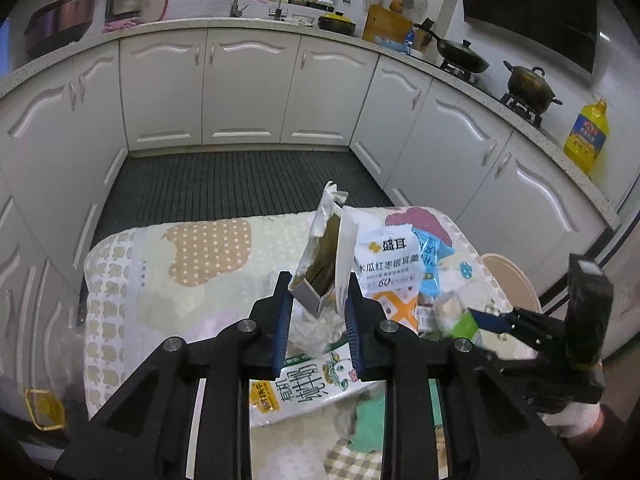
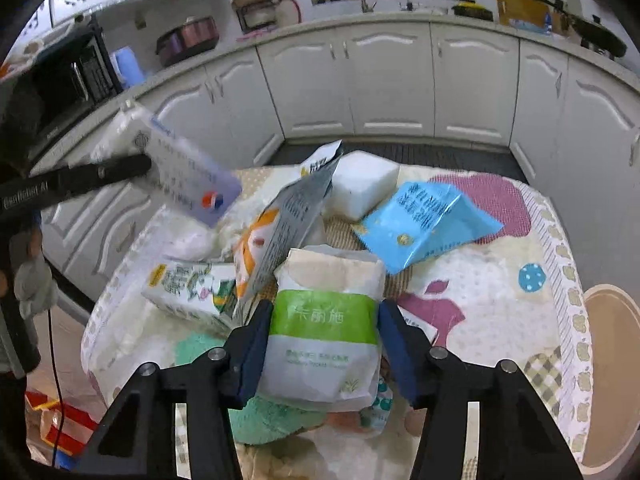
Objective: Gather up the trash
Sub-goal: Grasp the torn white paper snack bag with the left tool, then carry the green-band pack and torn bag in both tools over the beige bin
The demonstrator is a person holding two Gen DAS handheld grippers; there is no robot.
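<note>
Cardboard carton (image 1: pixel 326 256), torn open, sits pinched in the left hand-held gripper (image 1: pixel 320 320) above the cloth-covered counter (image 1: pixel 132 280); right hand-held gripper (image 2: pixel 324 344) straddles a green-banded tissue pack (image 2: pixel 324 336), contact unclear. Risk: the crushed carton slips free.

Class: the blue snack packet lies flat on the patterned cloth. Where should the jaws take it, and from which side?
Grip the blue snack packet at its free right corner, coming from the right. It lies flat, so only an edge fits between the jaws; its left side crowds the white block.
</note>
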